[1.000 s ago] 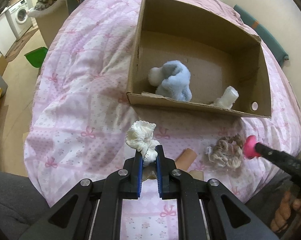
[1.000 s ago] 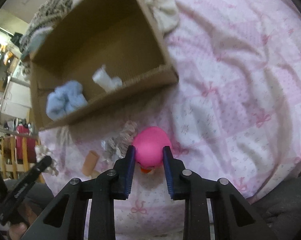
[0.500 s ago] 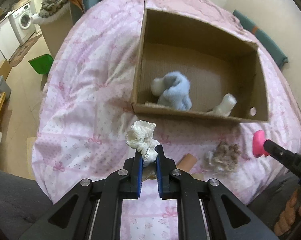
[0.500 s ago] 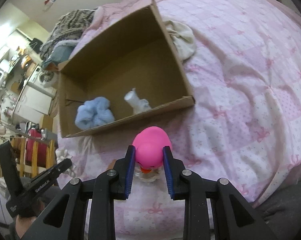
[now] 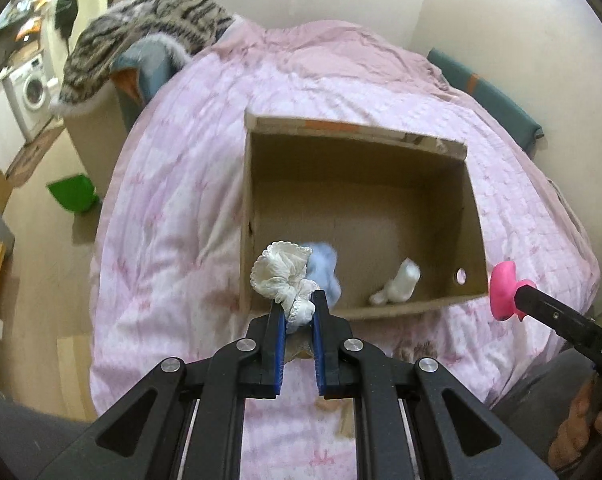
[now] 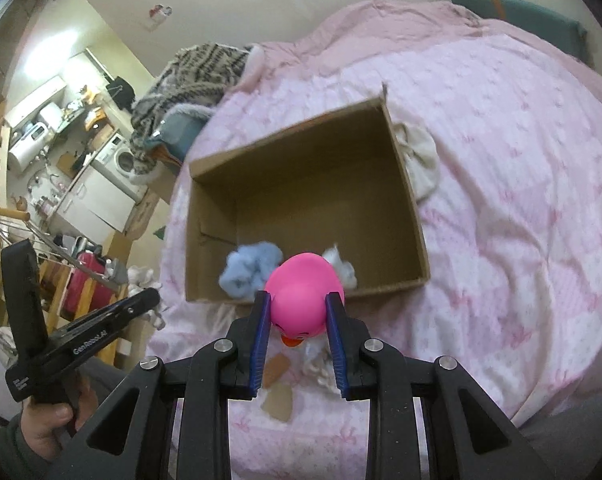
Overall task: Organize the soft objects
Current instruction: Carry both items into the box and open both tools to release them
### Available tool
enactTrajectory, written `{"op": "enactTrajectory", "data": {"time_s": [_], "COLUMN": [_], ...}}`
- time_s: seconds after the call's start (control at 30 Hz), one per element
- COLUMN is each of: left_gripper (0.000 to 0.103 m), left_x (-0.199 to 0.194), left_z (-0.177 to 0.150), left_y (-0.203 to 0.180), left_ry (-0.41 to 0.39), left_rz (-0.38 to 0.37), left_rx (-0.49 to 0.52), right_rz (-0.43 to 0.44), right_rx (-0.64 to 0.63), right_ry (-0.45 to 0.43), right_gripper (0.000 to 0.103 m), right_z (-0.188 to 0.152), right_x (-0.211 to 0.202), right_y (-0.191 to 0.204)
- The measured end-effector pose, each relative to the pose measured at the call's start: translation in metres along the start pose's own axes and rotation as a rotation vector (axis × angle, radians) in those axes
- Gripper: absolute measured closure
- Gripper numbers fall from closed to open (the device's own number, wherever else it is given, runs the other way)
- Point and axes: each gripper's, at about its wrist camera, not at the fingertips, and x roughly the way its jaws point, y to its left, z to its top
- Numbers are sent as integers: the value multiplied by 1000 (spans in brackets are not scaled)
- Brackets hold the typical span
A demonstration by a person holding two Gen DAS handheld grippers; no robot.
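My left gripper (image 5: 297, 312) is shut on a white frilly scrunchie (image 5: 281, 276) and holds it in the air before the near left corner of an open cardboard box (image 5: 365, 140). My right gripper (image 6: 299, 312) is shut on a pink soft duck toy (image 6: 304, 294) and holds it above the box's near wall (image 6: 385, 288). The duck also shows at the right of the left wrist view (image 5: 501, 290). Inside the box lie a light blue plush (image 6: 249, 266) and a small white soft item (image 5: 399, 282).
The box sits on a pink quilted bed (image 5: 181, 200). A beige scrunchie (image 6: 321, 368) and cardboard tubes (image 6: 277, 368) lie on the quilt below my right gripper. A cream cloth (image 6: 419, 160) lies by the box's right side. A striped blanket (image 5: 149, 40) sits beyond the bed.
Both grippers have lifted off the quilt and tilted up toward the box, each with its object still held. The box now sits lower and closer in both views.
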Motion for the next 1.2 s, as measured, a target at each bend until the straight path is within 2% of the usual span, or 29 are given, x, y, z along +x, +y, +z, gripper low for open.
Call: {"op": "enactTrajectory", "data": {"time_s": [0.3, 0.37, 0.5, 0.57, 0.67, 0.7, 0.97, 1.2], "left_gripper": [92, 92, 92, 92, 92, 92, 92, 92], "left_x": [17, 31, 64, 72, 74, 76, 83, 85], "left_z": [38, 37, 25, 22, 20, 20, 19, 15], "left_y": [-21, -27, -26, -29, -33, -34, -27, -30], "left_ry": [-65, -101, -53, -49, -72, -68, -41, -21], "left_rz": [8, -24, -41, -15, -5, -29, -36, -27], "left_rx": [66, 97, 81, 103, 138, 143, 93, 101], "right_rz": [-20, -39, -80, -101, -110, -115, -147, -155], "right_rx": [-73, -86, -39, -30, -22, -20, 0, -4], "right_ry": [-64, -75, -8, 9, 21, 28, 91, 116], "right_gripper": [74, 74, 74, 74, 74, 74, 74, 74], "right_z": [29, 25, 18, 17, 17, 16, 14, 13], "right_x": [12, 23, 47, 52, 55, 57, 75, 81], "right_y": [-3, -9, -21, -25, -31, -33, -41, -39]}}
